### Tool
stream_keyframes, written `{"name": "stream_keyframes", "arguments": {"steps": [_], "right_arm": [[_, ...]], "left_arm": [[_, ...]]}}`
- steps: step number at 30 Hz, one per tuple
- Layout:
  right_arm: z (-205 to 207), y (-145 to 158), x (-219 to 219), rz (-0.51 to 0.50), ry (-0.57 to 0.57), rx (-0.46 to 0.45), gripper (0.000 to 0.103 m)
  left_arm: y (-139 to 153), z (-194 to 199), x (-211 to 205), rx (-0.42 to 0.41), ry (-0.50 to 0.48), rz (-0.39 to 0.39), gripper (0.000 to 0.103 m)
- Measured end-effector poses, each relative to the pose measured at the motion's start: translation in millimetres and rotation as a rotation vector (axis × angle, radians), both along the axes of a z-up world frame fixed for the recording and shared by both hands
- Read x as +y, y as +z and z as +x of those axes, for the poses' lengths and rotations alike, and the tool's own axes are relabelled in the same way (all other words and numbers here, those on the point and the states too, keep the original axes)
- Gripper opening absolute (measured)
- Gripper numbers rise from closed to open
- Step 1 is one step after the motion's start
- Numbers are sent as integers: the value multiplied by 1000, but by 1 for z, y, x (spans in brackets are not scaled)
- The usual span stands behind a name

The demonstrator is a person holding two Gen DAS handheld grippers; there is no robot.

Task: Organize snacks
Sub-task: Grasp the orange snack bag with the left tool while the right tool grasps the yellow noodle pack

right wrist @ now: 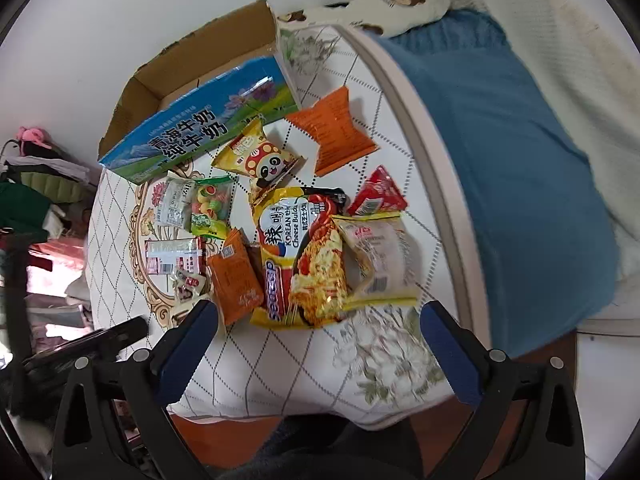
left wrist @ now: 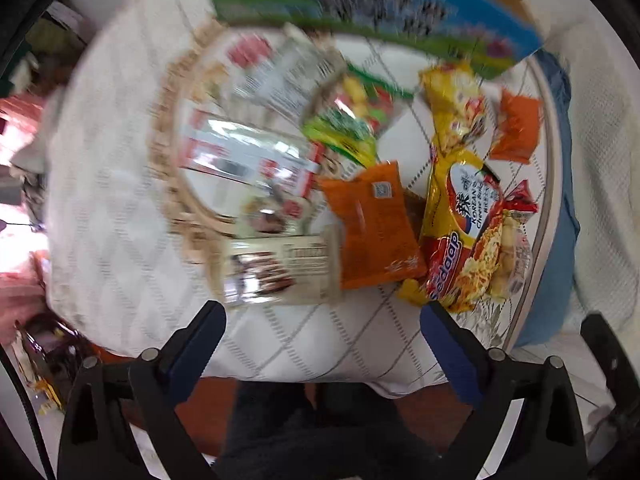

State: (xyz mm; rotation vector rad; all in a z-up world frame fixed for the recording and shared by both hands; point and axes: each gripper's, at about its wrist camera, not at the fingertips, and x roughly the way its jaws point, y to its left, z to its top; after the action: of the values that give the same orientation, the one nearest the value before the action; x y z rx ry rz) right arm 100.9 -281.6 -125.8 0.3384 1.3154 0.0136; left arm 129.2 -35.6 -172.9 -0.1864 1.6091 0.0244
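Several snack packets lie loose on a white quilted cover (right wrist: 280,364). The yellow noodle packet (right wrist: 300,256) sits in the middle, with an orange packet (right wrist: 236,276) to its left and a pale bread packet (right wrist: 380,260) to its right. My right gripper (right wrist: 318,312) hangs open just above the noodle packet's near edge, holding nothing. The left wrist view is blurred. There, my left gripper (left wrist: 322,320) stands open and empty just short of a white and brown packet (left wrist: 280,276), with the orange packet (left wrist: 376,224) and the noodle packet (left wrist: 468,232) further right.
An open blue milk carton (right wrist: 192,132) stands at the back of the cover, against the wall. A blue blanket (right wrist: 500,160) lies on the right and a bear-print pillow (right wrist: 400,0) behind. Clothes and clutter (right wrist: 36,200) fill the left side. The cover's near edge drops to a floor.
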Motion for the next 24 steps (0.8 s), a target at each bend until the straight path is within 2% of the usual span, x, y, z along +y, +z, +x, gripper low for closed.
{"name": "stream_keyframes", "arguments": {"steps": [3, 6, 8, 10, 15, 21, 23, 24], "right_arm": [[10, -19, -5, 18, 27, 21, 102], [15, -33, -7, 25, 48, 32, 102], [15, -41, -9, 34, 57, 47, 102], [16, -49, -9, 49, 69, 51, 102], [23, -68, -4, 44, 109, 72, 102], [42, -100, 15, 75, 131, 125, 102], [51, -112, 26, 56, 130, 132, 102], [55, -117, 30, 36, 130, 133, 102]], "left_arm": [[-34, 23, -15, 70, 12, -54, 96], [-64, 45, -23, 102, 42, -56, 87], [-80, 52, -25, 126, 68, -69, 68], [-91, 54, -27, 147, 73, -75, 58], [-96, 45, -27, 81, 27, -33, 55], [-97, 22, 4, 63, -83, 106, 55], [-101, 18, 15, 75, -100, 100, 57], [-104, 16, 23, 81, -101, 70, 57]]}}
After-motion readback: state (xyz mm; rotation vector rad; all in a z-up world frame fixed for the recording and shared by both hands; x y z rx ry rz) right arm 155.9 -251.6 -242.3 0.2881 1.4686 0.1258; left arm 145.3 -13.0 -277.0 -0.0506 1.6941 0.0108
